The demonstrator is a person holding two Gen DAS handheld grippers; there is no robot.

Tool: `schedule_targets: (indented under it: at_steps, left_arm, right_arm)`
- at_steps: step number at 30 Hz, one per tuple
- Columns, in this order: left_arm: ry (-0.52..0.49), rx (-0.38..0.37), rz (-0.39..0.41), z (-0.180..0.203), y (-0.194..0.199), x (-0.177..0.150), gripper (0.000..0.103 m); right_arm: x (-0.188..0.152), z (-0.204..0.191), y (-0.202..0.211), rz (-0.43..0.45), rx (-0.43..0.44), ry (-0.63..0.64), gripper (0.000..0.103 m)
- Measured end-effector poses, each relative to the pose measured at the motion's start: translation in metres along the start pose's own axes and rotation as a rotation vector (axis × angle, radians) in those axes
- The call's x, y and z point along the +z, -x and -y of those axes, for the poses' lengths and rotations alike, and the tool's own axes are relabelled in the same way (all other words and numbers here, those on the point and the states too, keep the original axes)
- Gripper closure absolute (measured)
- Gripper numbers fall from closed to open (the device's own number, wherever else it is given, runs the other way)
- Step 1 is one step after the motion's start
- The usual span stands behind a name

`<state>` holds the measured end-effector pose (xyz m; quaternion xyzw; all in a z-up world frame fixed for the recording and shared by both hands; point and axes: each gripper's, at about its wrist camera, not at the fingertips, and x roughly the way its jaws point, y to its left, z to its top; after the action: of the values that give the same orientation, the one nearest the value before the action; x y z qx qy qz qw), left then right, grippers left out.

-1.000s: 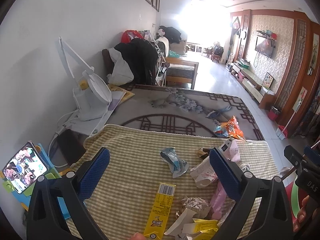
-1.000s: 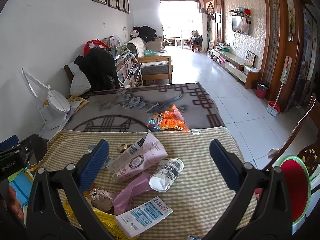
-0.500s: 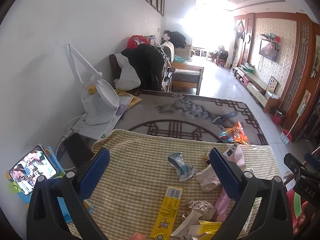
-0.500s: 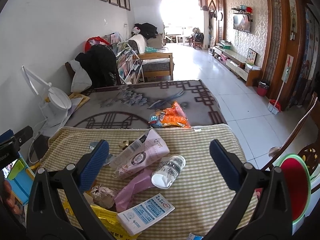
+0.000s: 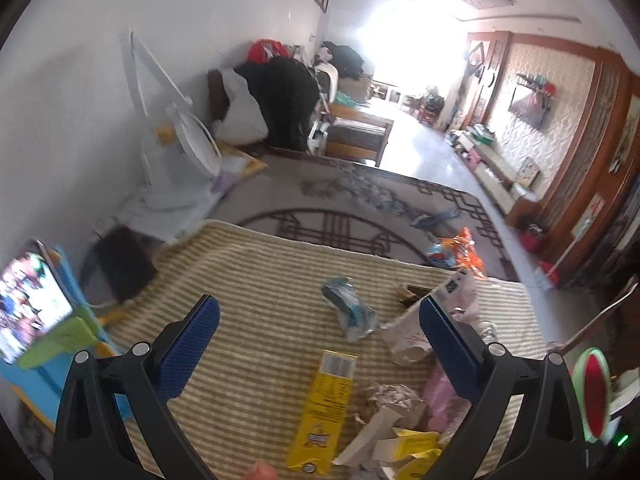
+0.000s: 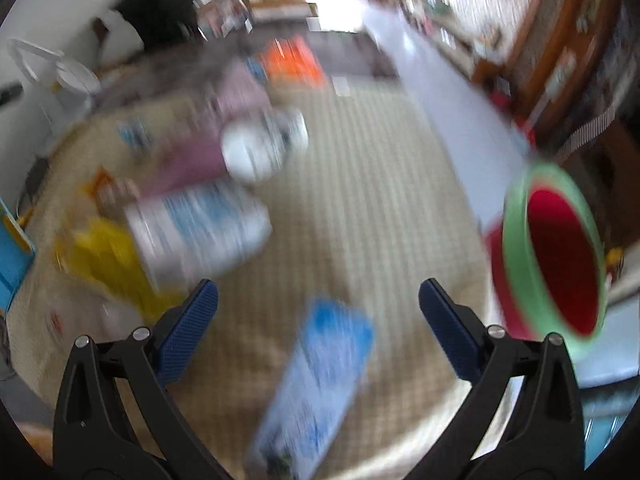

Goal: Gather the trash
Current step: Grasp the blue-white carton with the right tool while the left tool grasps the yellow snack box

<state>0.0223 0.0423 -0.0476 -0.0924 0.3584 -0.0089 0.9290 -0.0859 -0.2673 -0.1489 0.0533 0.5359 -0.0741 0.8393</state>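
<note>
Trash lies scattered on a yellow striped cloth (image 5: 260, 280). In the left wrist view I see a crumpled blue wrapper (image 5: 350, 312), a long yellow box (image 5: 324, 400), a crumpled paper ball (image 5: 394, 396) and a pink carton (image 5: 456, 292). My left gripper (image 5: 318, 348) is open and empty above the cloth. The right wrist view is blurred. My right gripper (image 6: 318, 328) is open and empty above a blue packet (image 6: 316, 392). A white cup (image 6: 264, 144), a white and blue packet (image 6: 200, 228) and a yellow bag (image 6: 112, 268) lie to its left. A red bin with a green rim (image 6: 556, 256) stands at the right.
A white desk lamp (image 5: 180, 152) and a phone (image 5: 28, 308) with a lit screen stand at the left by the wall. An orange snack bag (image 5: 460, 248) lies on the grey patterned table top (image 5: 320, 208) beyond the cloth. The bin also shows at the right in the left wrist view (image 5: 592, 396).
My right gripper has swung down and to the right, so the blue packet and the red bin are now in front of it. My left gripper has tilted slightly. Both stay open.
</note>
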Motion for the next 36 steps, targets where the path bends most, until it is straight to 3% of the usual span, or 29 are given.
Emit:
schedule_targets:
  at_steps: [2,4,7,8,10,14,18,20,21,23,31,34,36]
  left_arm:
    - [-0.015,-0.003,-0.004,0.0,-0.005,-0.005,0.008]
    - [-0.069,0.042,-0.036,-0.001,-0.017,-0.012,0.008]
    - [-0.15,0.093,-0.123,0.0,-0.034,-0.026,0.008]
    - [-0.172,0.072,-0.181,0.002,-0.044,-0.036,0.008]
    - [-0.183,0.064,-0.259,0.004,-0.059,-0.048,0.008]
    - [-0.143,0.009,-0.365,0.003,-0.087,-0.062,0.009]
    - [-0.129,0.015,-0.412,-0.002,-0.107,-0.067,0.022]
    - [-0.111,0.023,-0.401,-0.005,-0.115,-0.074,0.032]
    - [-0.107,0.025,-0.4,-0.005,-0.118,-0.074,0.047]
    - [-0.112,0.016,-0.4,-0.003,-0.12,-0.075,0.066]
    - [-0.132,0.035,-0.226,0.008,-0.061,-0.06,0.07]
    - [-0.142,0.008,-0.177,0.026,-0.035,-0.051,0.07]
    - [-0.168,0.001,-0.12,0.048,-0.012,-0.045,0.07]
  right_arm:
    - [-0.013,0.002,-0.01,-0.047,0.001,-0.004,0.004]
    - [-0.019,0.002,-0.021,-0.094,0.007,-0.01,0.004]
    - [-0.029,0.006,-0.038,-0.169,0.091,-0.054,0.008]
    - [-0.03,0.006,-0.042,-0.178,0.11,-0.062,0.014]
    - [-0.031,0.007,-0.049,-0.195,0.13,-0.07,0.05]
    - [-0.019,0.002,-0.044,-0.15,0.176,-0.036,0.054]
    - [0.001,0.001,-0.023,-0.048,0.168,-0.001,0.054]
    - [0.008,0.005,-0.013,0.007,0.166,-0.012,0.054]
    - [0.011,0.008,-0.008,0.028,0.162,-0.021,0.054]
    - [0.012,0.018,-0.002,0.051,0.163,-0.046,0.054]
    - [0.037,0.048,0.027,0.166,0.144,-0.093,0.054]
    - [0.048,0.065,0.03,0.22,0.117,-0.102,0.054]
    - [0.053,0.076,0.029,0.23,0.144,-0.087,0.054]
